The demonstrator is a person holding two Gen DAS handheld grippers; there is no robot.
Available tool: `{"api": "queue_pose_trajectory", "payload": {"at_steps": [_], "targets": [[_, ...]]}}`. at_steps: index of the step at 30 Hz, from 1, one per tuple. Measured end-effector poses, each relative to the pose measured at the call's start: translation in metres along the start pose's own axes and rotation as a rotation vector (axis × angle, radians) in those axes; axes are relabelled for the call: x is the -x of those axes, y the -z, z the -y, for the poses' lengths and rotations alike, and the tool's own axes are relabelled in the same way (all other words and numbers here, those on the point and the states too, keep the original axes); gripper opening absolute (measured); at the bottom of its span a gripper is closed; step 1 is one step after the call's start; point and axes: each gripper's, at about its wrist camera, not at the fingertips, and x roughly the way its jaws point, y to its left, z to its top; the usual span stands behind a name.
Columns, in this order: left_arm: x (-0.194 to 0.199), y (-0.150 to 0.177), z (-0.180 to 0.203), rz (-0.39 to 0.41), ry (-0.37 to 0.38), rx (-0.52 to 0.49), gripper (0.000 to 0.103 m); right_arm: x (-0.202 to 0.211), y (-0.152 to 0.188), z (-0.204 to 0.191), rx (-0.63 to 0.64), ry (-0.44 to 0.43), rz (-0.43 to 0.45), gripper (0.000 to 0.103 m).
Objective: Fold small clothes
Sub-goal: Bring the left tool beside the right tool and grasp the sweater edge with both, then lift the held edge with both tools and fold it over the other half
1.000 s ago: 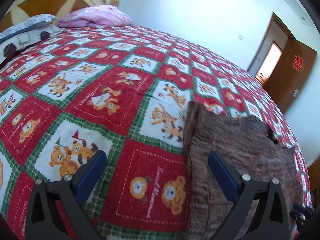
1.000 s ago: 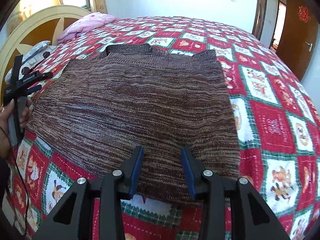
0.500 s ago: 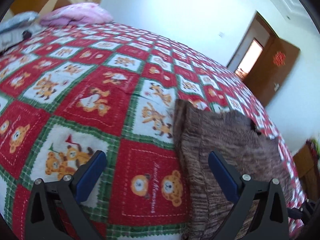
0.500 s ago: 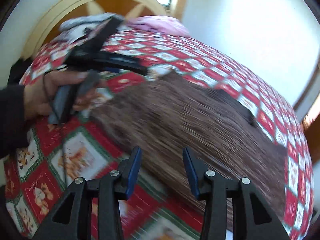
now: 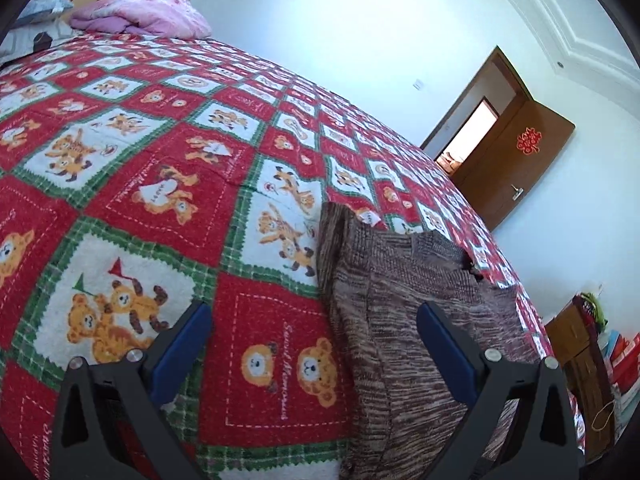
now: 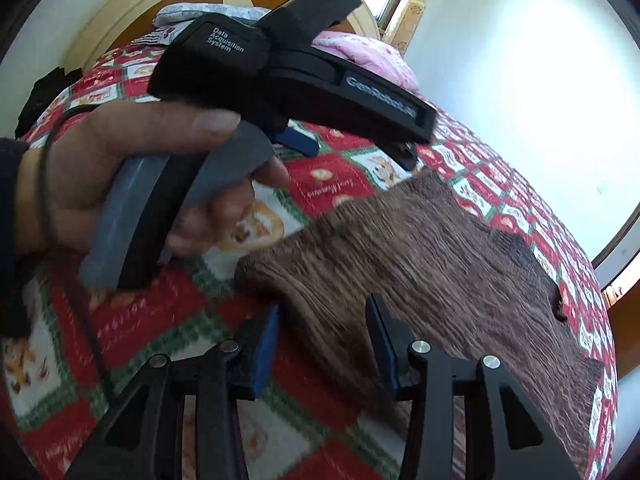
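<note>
A brown knitted sweater (image 6: 440, 256) lies flat on the red bear-print bedspread (image 6: 332, 188). My right gripper (image 6: 324, 340) hovers at the sweater's near left corner, its blue pads partly apart, and the knit edge runs between them without being pinched. In the left wrist view the sweater (image 5: 400, 304) lies to the right, with its left edge between my fingers. My left gripper (image 5: 316, 340) stands wide open over the bedspread (image 5: 160, 184), holding nothing. A hand (image 6: 100, 184) holds the left gripper (image 6: 352, 148) just beyond that corner.
A pink quilt (image 5: 140, 16) and grey pillows (image 5: 36, 8) lie at the head of the bed by the round headboard (image 6: 120, 20). A brown door (image 5: 516, 160) stands open on the far wall. A wooden cabinet (image 5: 580, 352) stands past the bed's right edge.
My right gripper has swept left along the sweater's near edge to its left corner and rolled. The left gripper has turned a little and stays open.
</note>
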Motion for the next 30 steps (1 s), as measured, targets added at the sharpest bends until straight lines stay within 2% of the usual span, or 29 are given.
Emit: {"api": "queue_pose_trajectory", "payload": {"at_steps": [3,6,11,15,18,22,23,24,25,26,30], "targets": [[0.000,-0.001,-0.002,0.000,0.012,0.008,0.103,-0.004,0.001,0.001,-0.041,-0.012,0.015,0.044],[-0.004,-0.004,0.000,-0.024,0.022,-0.007,0.103,-0.002,0.004,0.008,-0.103,-0.074,0.018,0.034],[-0.018,-0.014,0.015,-0.080,0.064,-0.056,0.101,-0.002,0.008,0.006,-0.118,-0.083,0.030,0.033],[-0.050,-0.024,0.030,-0.159,0.057,-0.102,0.082,-0.001,0.010,0.006,-0.134,-0.093,0.040,0.033],[-0.068,-0.029,0.038,-0.195,0.033,-0.142,0.072,-0.001,0.011,0.005,-0.137,-0.091,0.046,0.033],[-0.079,-0.032,0.030,-0.196,0.060,-0.115,0.058,0.001,0.013,-0.001,-0.122,-0.065,0.057,0.033],[-0.078,-0.032,0.024,-0.192,0.082,-0.089,0.048,0.002,0.014,-0.003,-0.121,-0.058,0.063,0.032],[-0.077,-0.032,0.020,-0.190,0.098,-0.071,0.029,0.003,0.014,-0.004,-0.122,-0.061,0.072,0.021],[-0.077,-0.031,0.016,-0.196,0.134,-0.046,0.016,0.003,0.014,-0.002,-0.129,-0.069,0.082,0.013],[-0.078,-0.030,0.012,-0.207,0.170,-0.018,0.013,0.004,0.015,-0.002,-0.138,-0.063,0.088,0.009],[-0.078,-0.030,0.011,-0.202,0.189,0.007,0.013,0.006,0.016,0.007,-0.182,-0.086,0.094,0.008]]}}
